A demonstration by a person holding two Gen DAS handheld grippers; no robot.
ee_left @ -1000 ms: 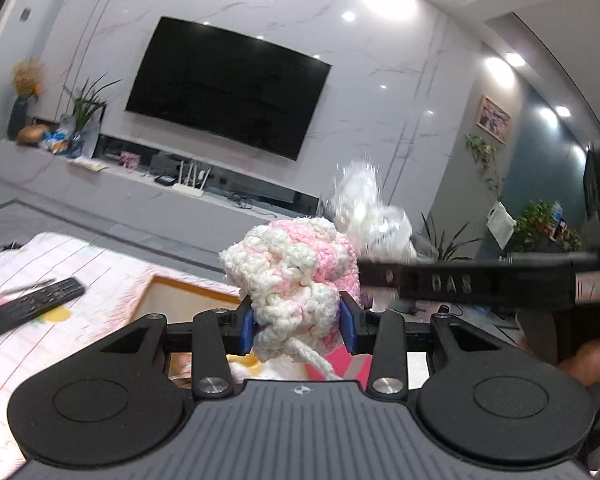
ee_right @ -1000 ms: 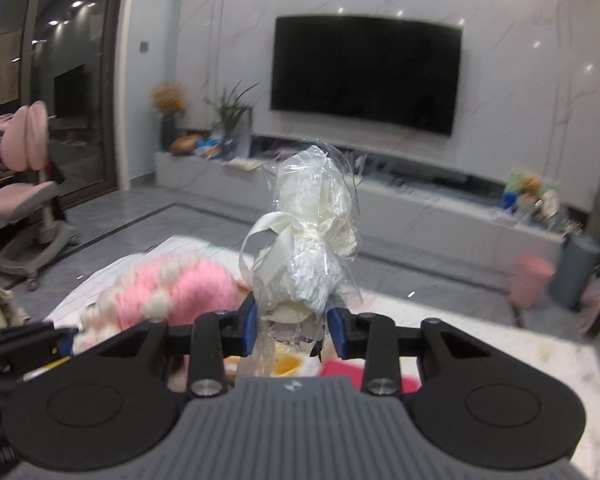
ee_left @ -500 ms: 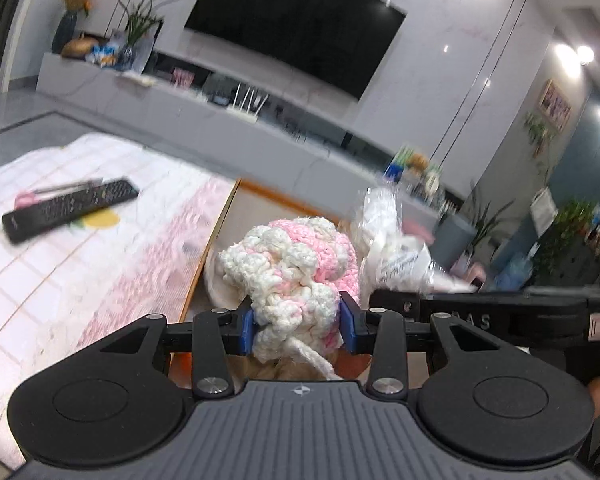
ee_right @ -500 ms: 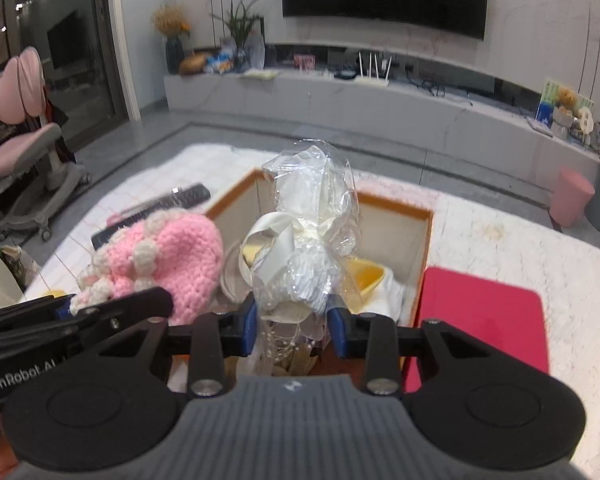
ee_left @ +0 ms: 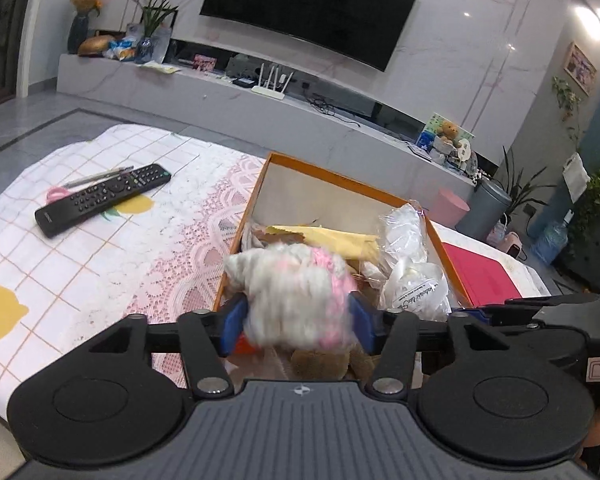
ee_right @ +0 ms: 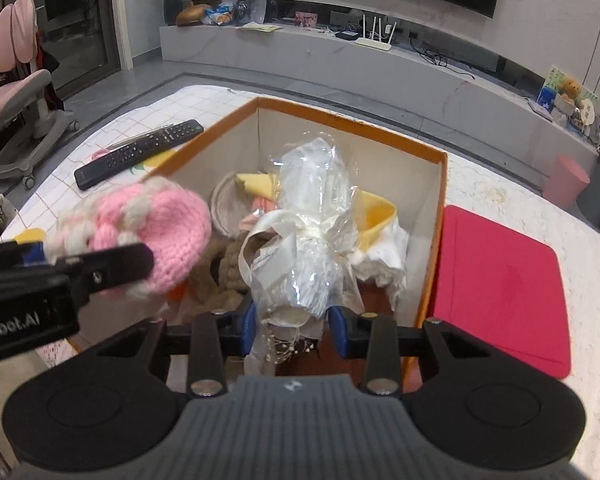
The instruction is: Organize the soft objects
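Note:
An orange-rimmed box on the table holds yellow, white and brown soft items. My left gripper has its jaws spread wider than before around a blurred pink-and-white crocheted piece above the box's near left corner; it also shows in the right wrist view. My right gripper is shut on a cellophane-wrapped white bundle with a ribbon over the box; the bundle also shows in the left wrist view.
A black remote and a pen lie on the checked cloth left of the box. A red mat lies right of the box. A TV unit and floor lie beyond the table edge.
Both grippers tilted down and moved over the box. The left jaws have widened around the crocheted piece, which now looks blurred. The right grip is unchanged.

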